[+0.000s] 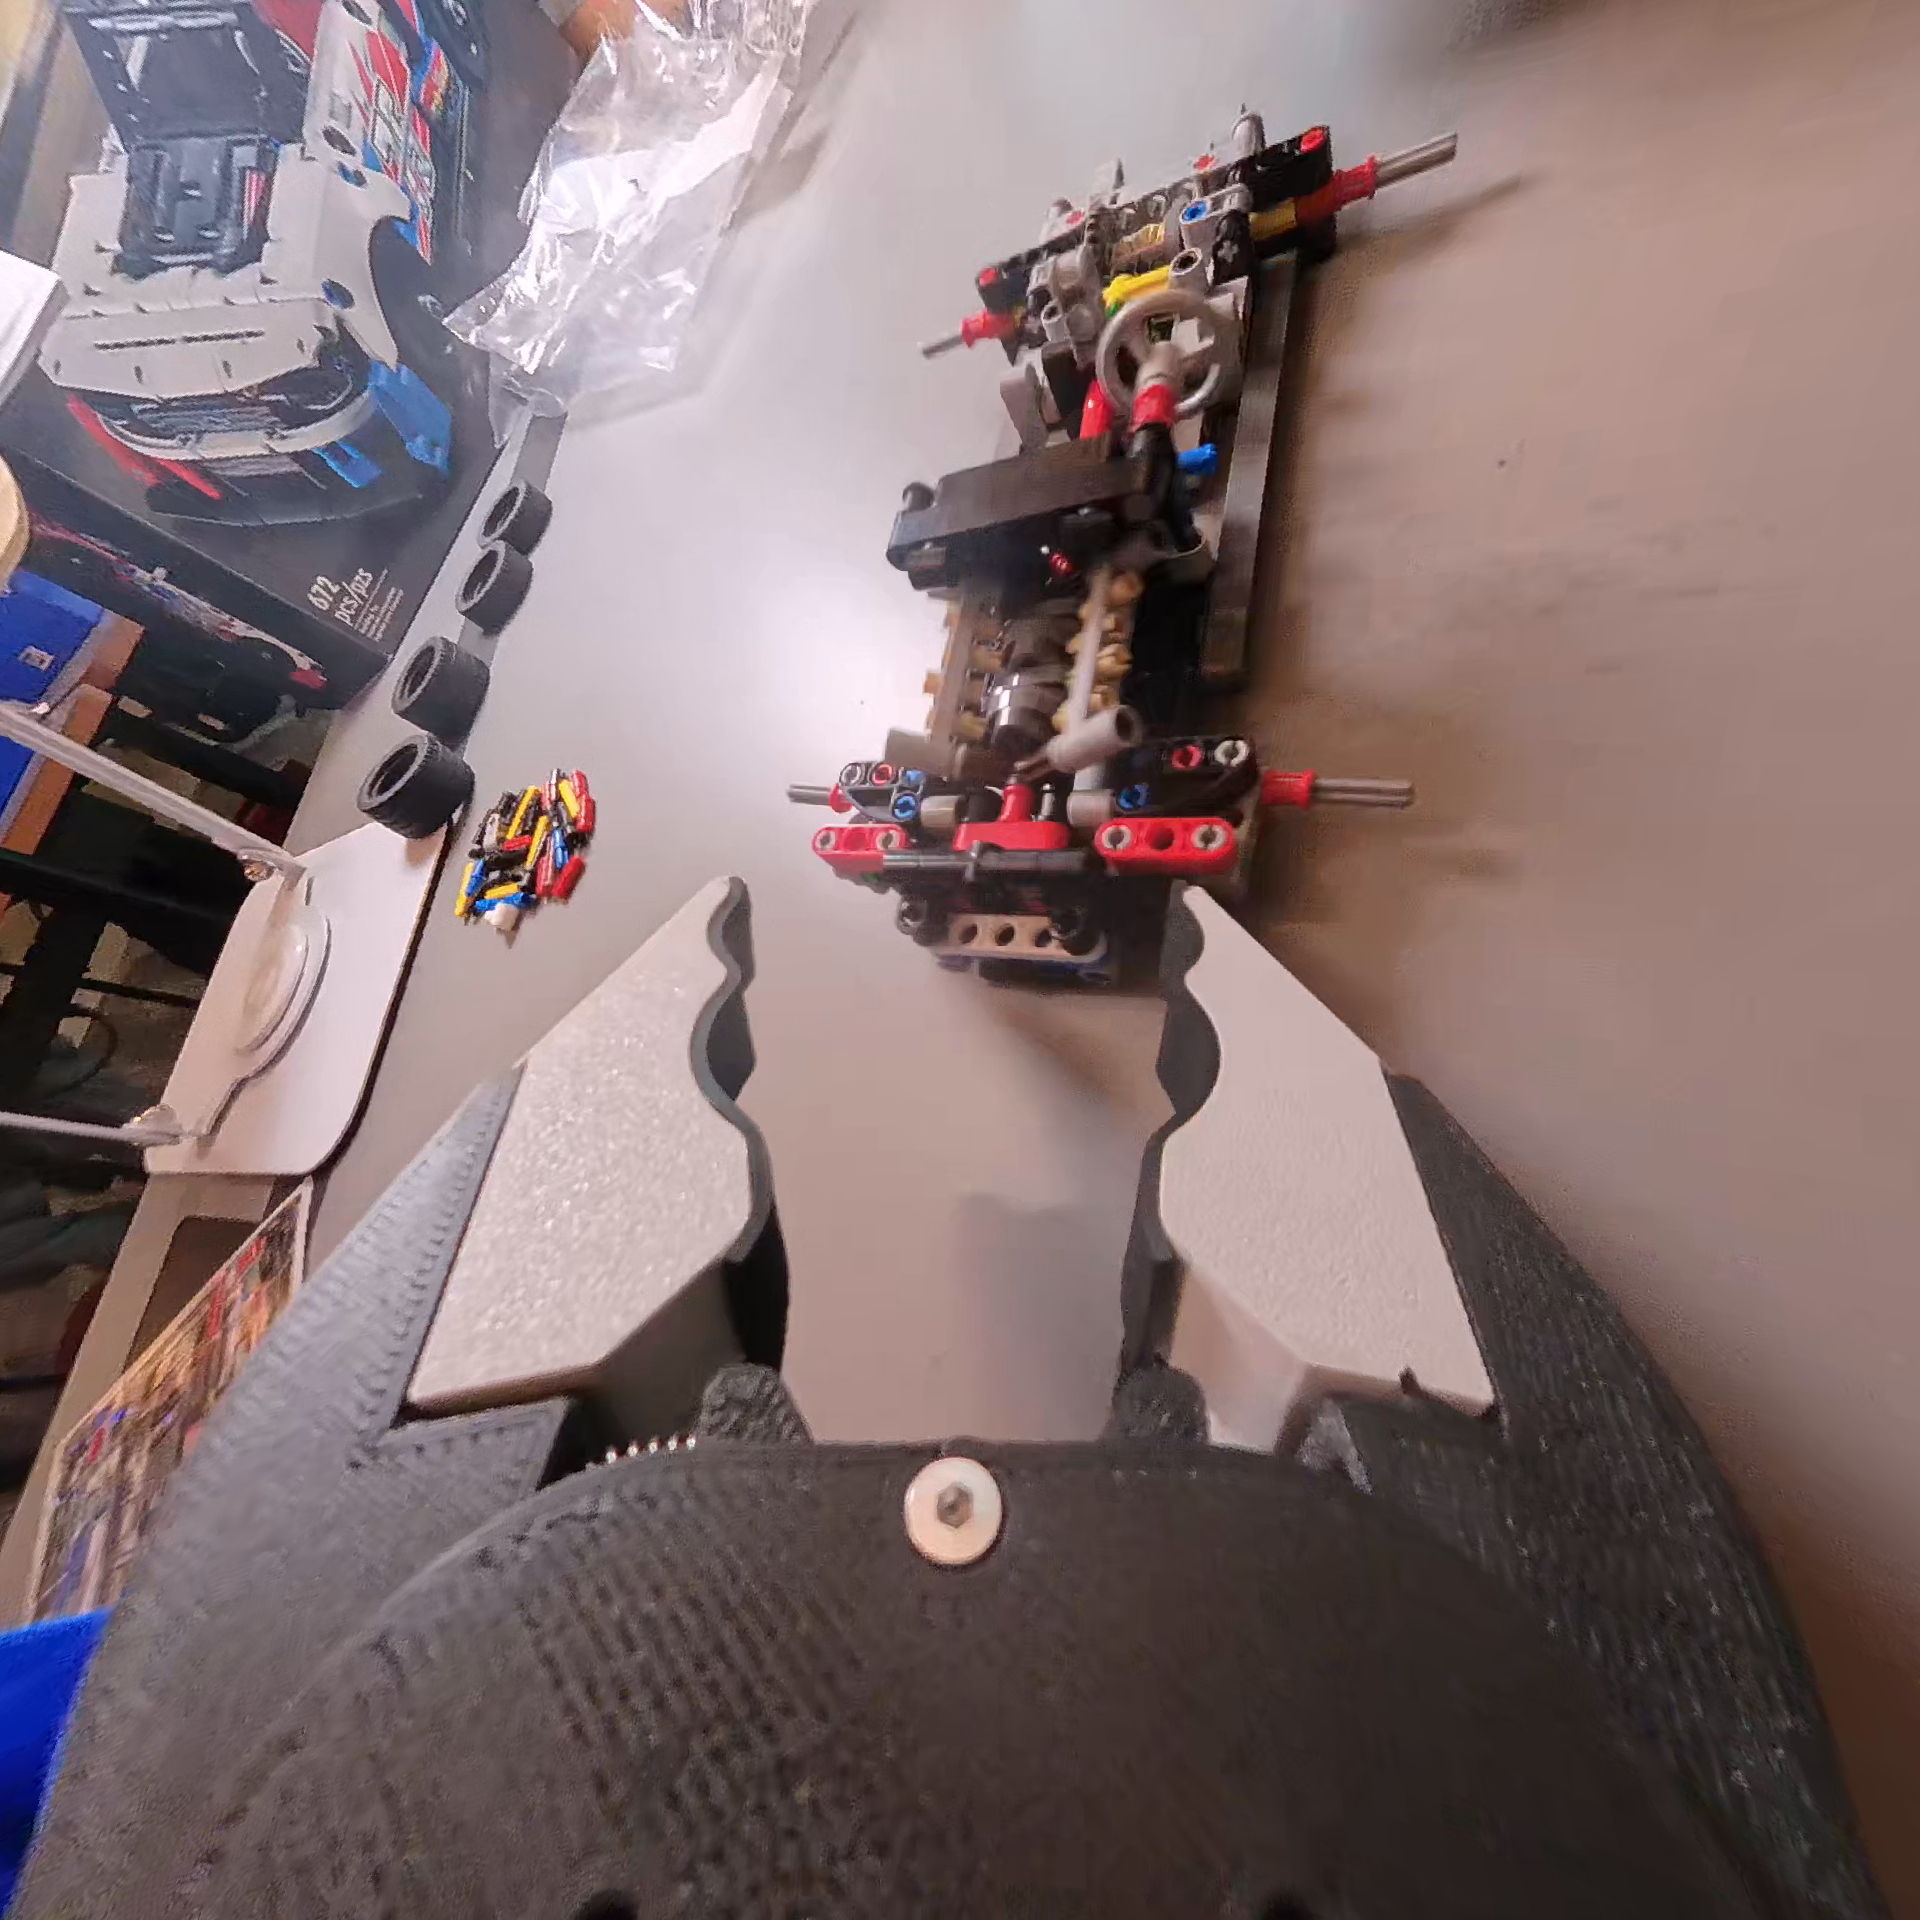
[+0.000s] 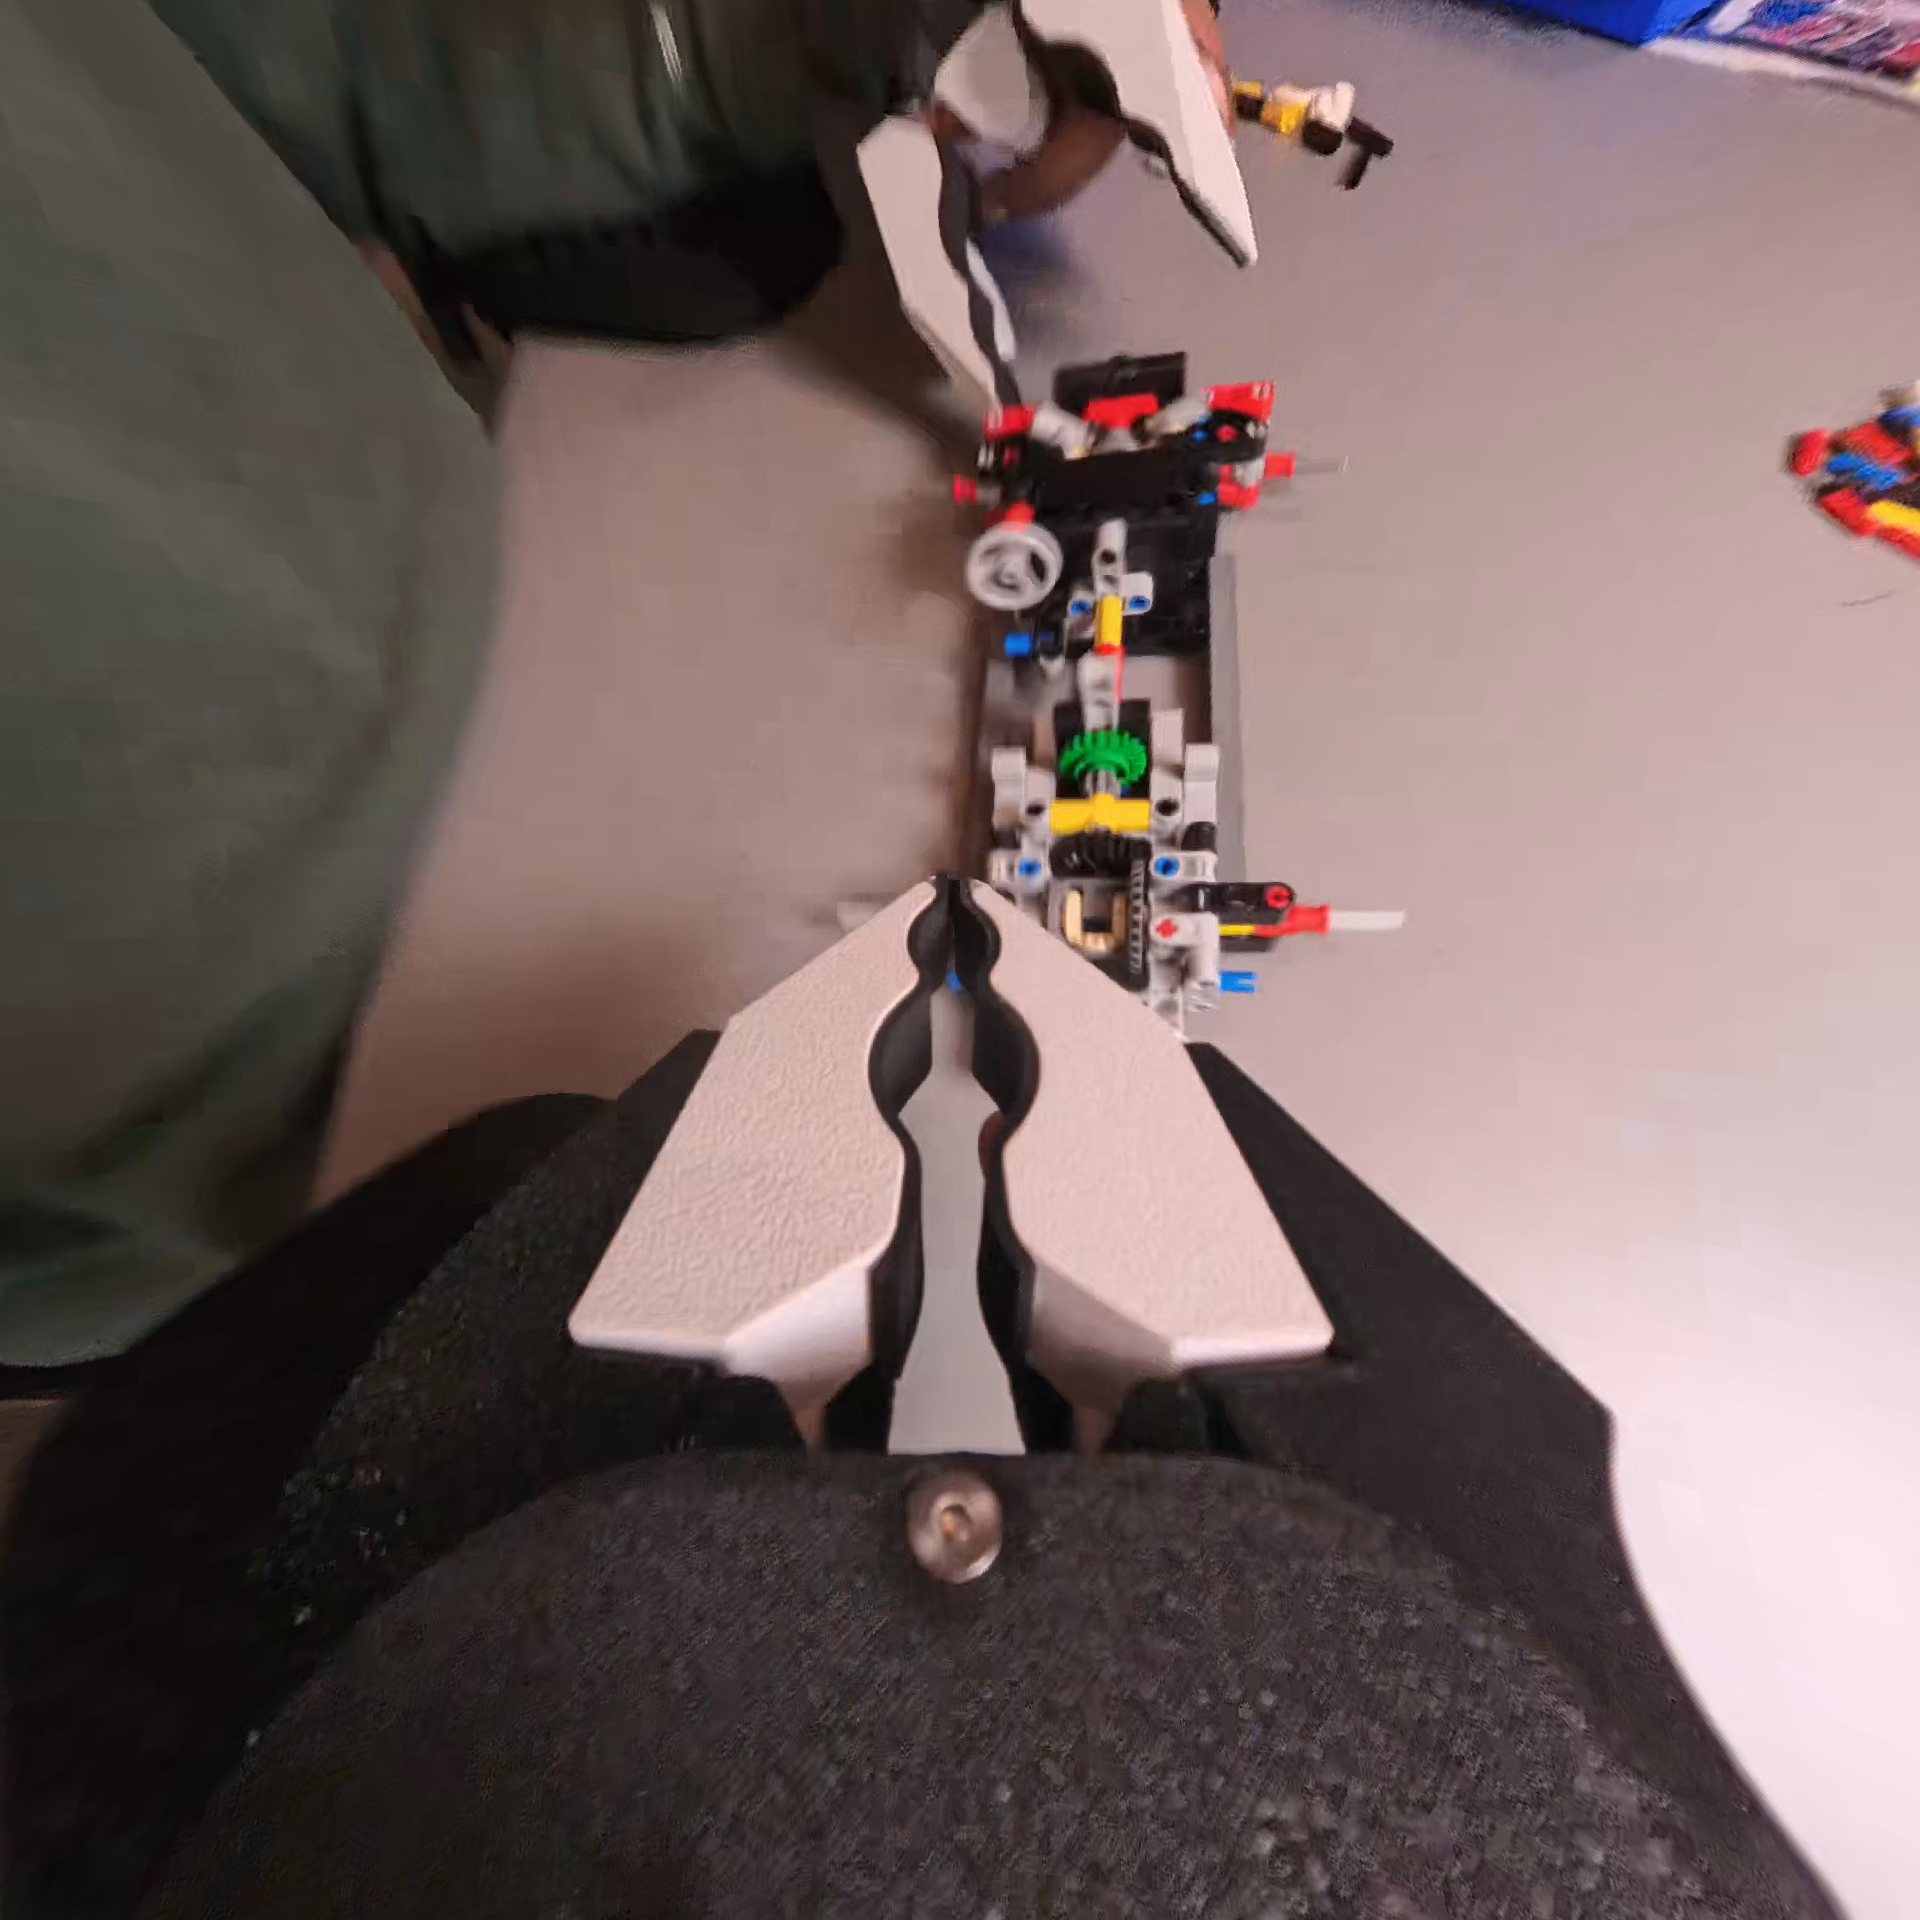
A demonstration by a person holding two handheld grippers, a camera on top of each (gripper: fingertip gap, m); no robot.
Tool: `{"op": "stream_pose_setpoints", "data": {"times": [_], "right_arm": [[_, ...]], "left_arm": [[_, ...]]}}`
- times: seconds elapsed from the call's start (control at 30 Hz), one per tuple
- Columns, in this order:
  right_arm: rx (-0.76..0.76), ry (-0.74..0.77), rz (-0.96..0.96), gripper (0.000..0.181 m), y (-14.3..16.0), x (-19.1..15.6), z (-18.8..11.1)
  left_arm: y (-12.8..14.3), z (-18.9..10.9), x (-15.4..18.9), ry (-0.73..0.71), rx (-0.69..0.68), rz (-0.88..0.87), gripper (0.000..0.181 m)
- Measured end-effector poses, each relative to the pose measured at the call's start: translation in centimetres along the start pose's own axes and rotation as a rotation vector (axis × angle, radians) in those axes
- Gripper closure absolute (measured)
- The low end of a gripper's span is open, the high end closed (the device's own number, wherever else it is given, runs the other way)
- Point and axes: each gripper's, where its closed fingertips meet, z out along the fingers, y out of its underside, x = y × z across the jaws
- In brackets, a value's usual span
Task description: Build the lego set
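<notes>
Two grippers: we hold one in each hand.
Left gripper (image 1: 961, 914): fingers spread wide, empty, just near of the chassis end.
Right gripper (image 2: 951, 894): tips together; any small held piece we cannot tell.
Lego chassis (image 1: 1081, 582): flat on our grey table (image 1: 1610, 727).
Loose pins (image 1: 530, 842): left of chassis, beside four tyres (image 1: 442, 686).

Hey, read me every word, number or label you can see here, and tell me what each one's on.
I don't read writing out; here is where it stands.
Box: white print near its lower corner.
Booklet: colourful printed page, too blurred to read.
Chassis: no writing visible.
Sheet, top edge of the right wrist view: too blurred to read.
</notes>
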Motion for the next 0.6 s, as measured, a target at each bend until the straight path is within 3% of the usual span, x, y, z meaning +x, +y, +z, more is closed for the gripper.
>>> {"op": "stream_pose_setpoints", "data": {"times": [0.03, 0.1, 0.2, 0.27, 0.47, 0.6], "right_arm": [[0.027, -0.052, 0.064, 0.181, -0.3, 0.3, -0.2], [0.027, -0.077, 0.137, 0.181, 0.0, 1.6, -0.2], [-0.025, -0.075, 0.133, 0.181, 1.0, 2.2, 0.3], [-0.041, -0.006, 0.059, 0.181, 1.0, 2.5, 0.4], [-0.287, 0.34, -0.386, 0.147, 3.2, 2.9, -1.4], [-0.419, 0.477, -0.536, 0.145, 5.3, 2.5, -0.7]], "left_arm": [[-0.1, 0.3, -0.1, 0.014, 0.005, -0.008, 0.104], [-0.6, 1.0, 0.1, 0.063, 0.024, -0.037, 0.122], [-0.7, 1.9, 0.3, 0.078, 0.016, -0.008, 0.138], [-0.5, 2.1, 0.5, 0.076, 0.001, 0.019, 0.142], [0.2, 1.2, -0.4, 0.026, -0.001, -0.006, 0.14], [0.3, 0.6, -1.3, -0.009, 0.01, -0.031, 0.139]]}}
